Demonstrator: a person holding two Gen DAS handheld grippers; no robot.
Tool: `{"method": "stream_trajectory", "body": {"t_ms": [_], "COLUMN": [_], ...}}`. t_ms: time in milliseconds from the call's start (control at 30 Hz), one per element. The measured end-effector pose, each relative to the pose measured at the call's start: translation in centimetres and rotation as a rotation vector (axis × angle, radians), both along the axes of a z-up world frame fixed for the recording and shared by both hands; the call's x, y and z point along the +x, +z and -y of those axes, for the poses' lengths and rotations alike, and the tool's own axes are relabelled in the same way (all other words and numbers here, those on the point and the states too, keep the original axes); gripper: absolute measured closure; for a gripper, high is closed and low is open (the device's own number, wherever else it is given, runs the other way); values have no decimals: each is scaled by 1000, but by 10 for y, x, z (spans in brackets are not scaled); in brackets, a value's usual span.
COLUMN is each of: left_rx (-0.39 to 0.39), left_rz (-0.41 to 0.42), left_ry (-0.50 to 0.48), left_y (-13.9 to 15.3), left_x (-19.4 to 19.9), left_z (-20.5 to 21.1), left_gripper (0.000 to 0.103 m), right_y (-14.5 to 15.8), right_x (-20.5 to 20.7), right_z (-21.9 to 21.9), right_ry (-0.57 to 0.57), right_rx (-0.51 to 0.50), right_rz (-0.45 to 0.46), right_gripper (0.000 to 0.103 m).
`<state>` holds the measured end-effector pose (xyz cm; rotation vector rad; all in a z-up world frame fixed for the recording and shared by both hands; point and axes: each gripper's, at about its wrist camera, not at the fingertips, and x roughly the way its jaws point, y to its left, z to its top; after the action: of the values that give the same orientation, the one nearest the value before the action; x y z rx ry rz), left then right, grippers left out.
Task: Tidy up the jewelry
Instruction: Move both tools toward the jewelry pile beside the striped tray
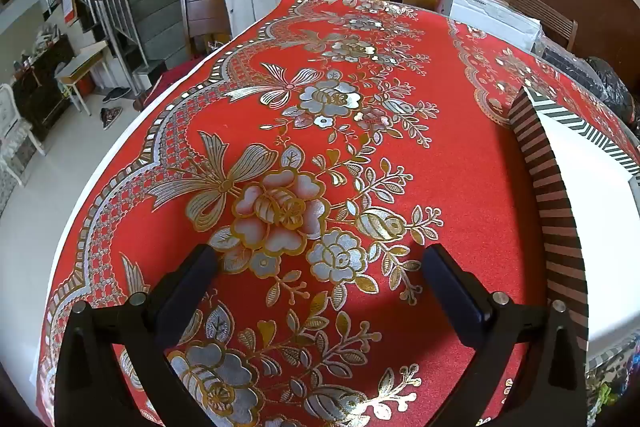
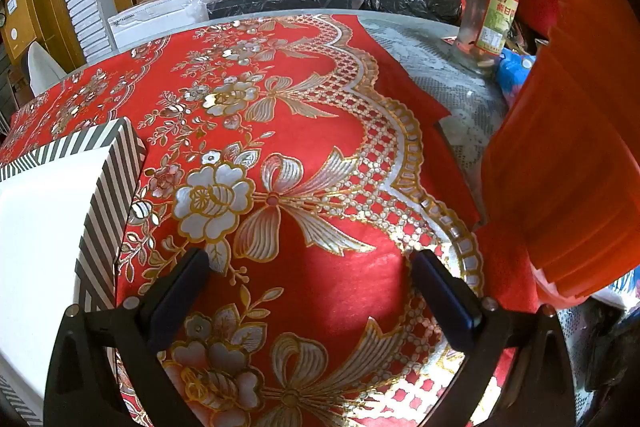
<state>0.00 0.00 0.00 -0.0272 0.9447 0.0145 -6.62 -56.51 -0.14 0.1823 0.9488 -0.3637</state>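
Red tablecloth [image 1: 460, 163] beneath downtilted hand-held grippers

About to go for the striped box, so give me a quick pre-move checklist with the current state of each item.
1. Left gripper fingers spread with nothing between them: ok.
2. Right gripper fingers spread and empty: ok.
3. Striped box within both views, lying between the two grippers: ok.
4. Box lid closed, white top showing: ok.
5. Jewelry located: cannot tell, none shows in either view.
6. Red floral tablecloth under both grippers free of loose items: ok.
7. Glass jar at the far table edge, away from the box: ok.
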Motion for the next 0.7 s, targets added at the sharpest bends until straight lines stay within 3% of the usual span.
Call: {"method": "stream_trajectory", "body": {"t_ms": [167,333,700], "left_rx": [-9,-7,-24], "left_rz": [-4,-1,109], "left_ry": [-1,-47,-133], "left_y": [0,7,59], "left_x": [-2,-32,-116], "left_z": [-1,3,50], "left_gripper": [12,39,40], "right_y": [1,10,64], "right_x": [-3,-25,-125], "right_z": [-1,-15,-95], "right_ry": [1,-5,60], "right_rx": [0,-56,19], "right_rz": [-1,-31,65], "right_gripper": [0,1,1]}}
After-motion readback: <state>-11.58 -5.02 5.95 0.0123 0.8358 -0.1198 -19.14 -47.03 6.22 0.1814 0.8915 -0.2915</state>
